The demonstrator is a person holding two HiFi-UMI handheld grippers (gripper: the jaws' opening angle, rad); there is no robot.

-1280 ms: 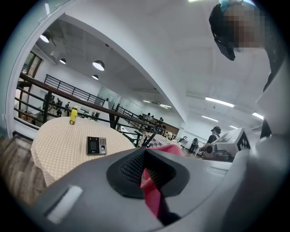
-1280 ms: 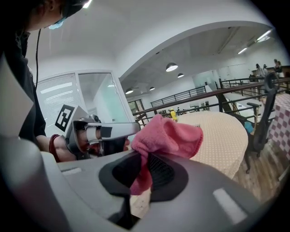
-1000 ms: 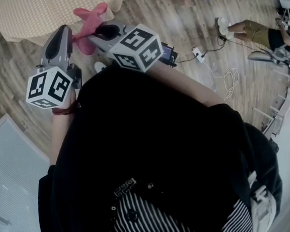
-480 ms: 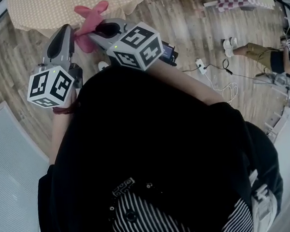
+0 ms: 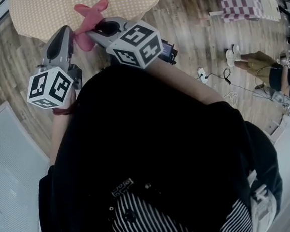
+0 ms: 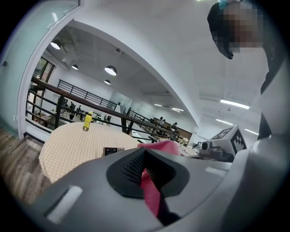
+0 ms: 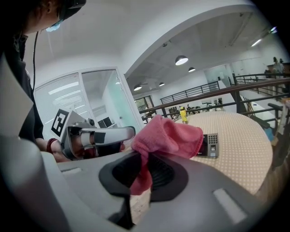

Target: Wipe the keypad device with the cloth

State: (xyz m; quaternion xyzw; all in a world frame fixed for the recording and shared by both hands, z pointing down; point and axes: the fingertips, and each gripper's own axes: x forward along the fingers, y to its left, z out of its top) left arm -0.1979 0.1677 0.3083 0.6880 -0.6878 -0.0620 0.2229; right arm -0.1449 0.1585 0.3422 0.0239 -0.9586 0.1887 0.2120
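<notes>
Head view steeply down; gripper views close, sharing cloth [image 6: 150,190] and table [image 6: 68,145].

A soft, slightly fuzzy pink cloth [image 7: 168,135]. The left tongs [image 6: 145,168] and right tongs [image 7: 143,174] are smooth matt grey plastic with black ribbed pads [image 6: 130,166]. The bench [image 7: 247,131] has a dotted beige fabric cover; the floor [image 5: 197,22] is pale wood.

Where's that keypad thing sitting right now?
In the right gripper view the keypad device lies on the round dotted table, just right of the pink cloth, with a yellow bottle farther back.
</notes>
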